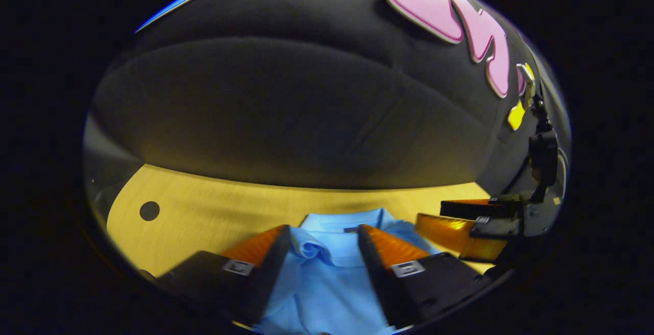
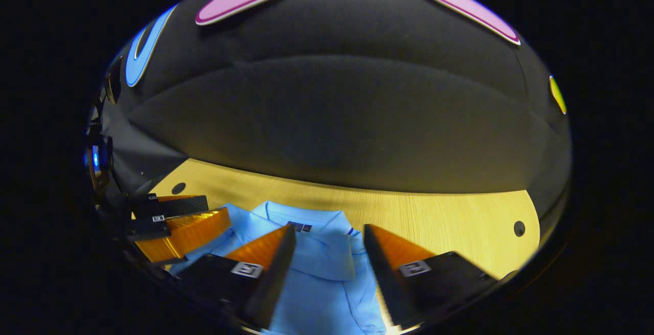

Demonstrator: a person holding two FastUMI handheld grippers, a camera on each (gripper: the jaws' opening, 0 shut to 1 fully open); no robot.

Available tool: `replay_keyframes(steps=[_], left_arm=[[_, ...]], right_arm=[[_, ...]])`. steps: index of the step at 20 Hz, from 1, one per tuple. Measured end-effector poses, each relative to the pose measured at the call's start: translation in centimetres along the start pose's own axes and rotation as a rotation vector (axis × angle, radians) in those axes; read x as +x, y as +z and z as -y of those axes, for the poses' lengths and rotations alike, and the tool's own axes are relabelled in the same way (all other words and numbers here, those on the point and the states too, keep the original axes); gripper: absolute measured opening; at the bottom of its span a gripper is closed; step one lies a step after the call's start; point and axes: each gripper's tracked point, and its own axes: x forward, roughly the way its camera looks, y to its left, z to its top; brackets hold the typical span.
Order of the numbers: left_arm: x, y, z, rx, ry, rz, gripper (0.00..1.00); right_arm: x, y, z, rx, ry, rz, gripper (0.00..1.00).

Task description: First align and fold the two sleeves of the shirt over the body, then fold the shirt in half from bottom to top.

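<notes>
A light blue polo shirt [image 1: 327, 284] lies on the wooden table [image 1: 204, 212], collar [image 1: 340, 221] pointing away from me. My left gripper [image 1: 324, 229] hovers open just above the collar end, its fingers apart over the cloth and holding nothing. In the right gripper view the same shirt [image 2: 327, 279] spreads beneath my right gripper [image 2: 329, 228], which is also open and empty near the collar [image 2: 306, 220]. Each gripper shows beside the other: the right gripper [image 1: 467, 225] at the right edge, the left gripper [image 2: 176, 222] at the left edge. The sleeves and hem are hidden below the fingers.
The booth's black cloth wall [image 1: 306, 120] rises close behind the table's far edge. Round holes mark the tabletop: one hole [image 1: 149, 211] at the left, another hole [image 2: 519, 228] at the right. Bare wood [image 2: 434, 217] stretches beyond the collar.
</notes>
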Motion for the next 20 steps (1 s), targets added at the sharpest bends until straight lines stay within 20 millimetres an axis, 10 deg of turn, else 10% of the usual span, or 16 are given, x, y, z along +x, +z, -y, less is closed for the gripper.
replay_keyframes(steps=[2, 12, 20], left_arm=[[-2.4, 2.6, 0.4, 0.072, 0.040, 0.072, 0.98], [-21.4, 11.5, 5.0, 0.124, 0.039, 0.349, 0.97], [-36.8, 9.6, 10.0, 0.186, -0.032, 0.420, 0.97]], right_arm=[[-2.2, 1.0, 0.4, -0.021, -0.017, 0.038, 0.99], [-19.3, 5.8, -1.0, -0.031, -0.071, 0.182, 0.98], [-32.2, 6.2, -4.6, -0.027, -0.104, 0.292, 0.99]])
